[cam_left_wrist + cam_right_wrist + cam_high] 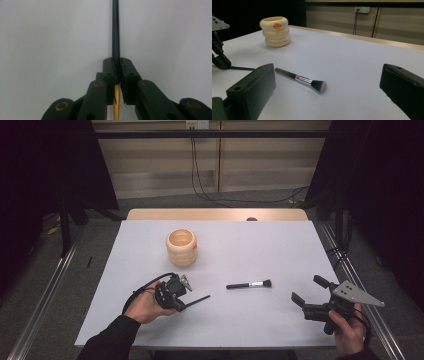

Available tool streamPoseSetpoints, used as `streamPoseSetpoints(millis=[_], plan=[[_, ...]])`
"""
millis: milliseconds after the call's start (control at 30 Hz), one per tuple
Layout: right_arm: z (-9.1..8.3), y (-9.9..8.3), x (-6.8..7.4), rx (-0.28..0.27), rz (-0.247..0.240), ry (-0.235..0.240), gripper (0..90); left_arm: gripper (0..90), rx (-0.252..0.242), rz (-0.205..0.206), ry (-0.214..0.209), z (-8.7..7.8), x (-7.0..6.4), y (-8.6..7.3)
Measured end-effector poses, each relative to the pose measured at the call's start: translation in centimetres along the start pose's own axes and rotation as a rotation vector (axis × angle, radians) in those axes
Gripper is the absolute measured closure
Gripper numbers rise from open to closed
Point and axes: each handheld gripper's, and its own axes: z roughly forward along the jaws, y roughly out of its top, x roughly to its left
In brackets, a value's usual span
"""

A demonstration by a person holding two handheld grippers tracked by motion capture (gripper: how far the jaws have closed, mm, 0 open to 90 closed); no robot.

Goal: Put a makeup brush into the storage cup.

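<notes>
Table (280,320), cream ringed holder (181,248) at its far left, then the two grippers and the brushes: the left gripper (186,302) is clamped on a thin black brush handle (115,30) that pokes out along the surface toward the middle, well short of the holder. The step in hand looks like gathering brushes, so the next move likely calls for lifting and tipping that handle upright over the holder's mouth. The right gripper (309,290) stands wide and empty, with the makeup brush (302,80) lying flat ahead between its jaws, apart from both.
</notes>
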Motion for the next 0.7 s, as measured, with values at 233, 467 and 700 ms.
streamPoseSetpoints(millis=[233,467,700], plan=[[-0.1,0.0,-0.1,-0.001,0.004,-0.006,0.0,83.5,-0.019,-0.006,-0.013,0.0,0.3,-0.2],[0.0,0.0,0.0,0.001,0.006,-0.001,0.0,83.5,-0.047,-0.049,-0.008,-0.3,0.7,-0.8],[0.0,0.0,0.0,0.000,0.011,-0.005,0.0,83.5,-0.108,-0.104,-0.006,-1.2,1.2,-1.5]])
